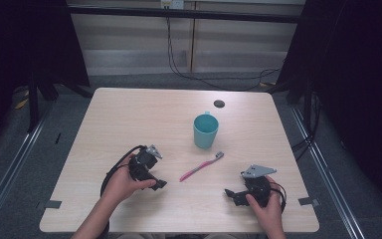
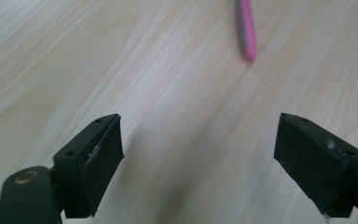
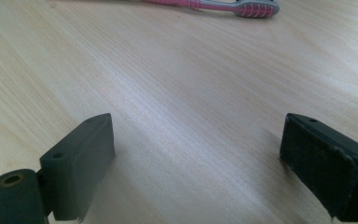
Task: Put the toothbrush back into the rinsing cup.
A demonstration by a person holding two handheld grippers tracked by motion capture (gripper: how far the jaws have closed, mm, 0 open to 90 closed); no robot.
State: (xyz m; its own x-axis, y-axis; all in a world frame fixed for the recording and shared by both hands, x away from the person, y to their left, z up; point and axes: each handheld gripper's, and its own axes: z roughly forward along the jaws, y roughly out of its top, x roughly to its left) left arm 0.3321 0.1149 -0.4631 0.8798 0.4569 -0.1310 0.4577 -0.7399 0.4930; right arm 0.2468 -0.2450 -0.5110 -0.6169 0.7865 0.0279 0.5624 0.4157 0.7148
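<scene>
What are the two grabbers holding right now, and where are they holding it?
Nothing. The left hand-held gripper and the right hand-held gripper both stand open with bare table between their jaws. The pink toothbrush lies loose on the table, untouched.

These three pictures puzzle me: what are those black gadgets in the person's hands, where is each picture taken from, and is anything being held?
A person sits at a wooden table and holds a hand-operated gripper in each hand, a tool with two black jaws that pinch things. The high view looks down from above: the left gripper is at the left, the right gripper at the right. The other two pictures come from small cameras riding on each gripper, looking out between its own jaws. On the table lie a pink toothbrush and, beyond it, a teal cup standing upright. Both grippers are open with nothing between their jaws; the toothbrush lies ahead of them, untouched.
</scene>
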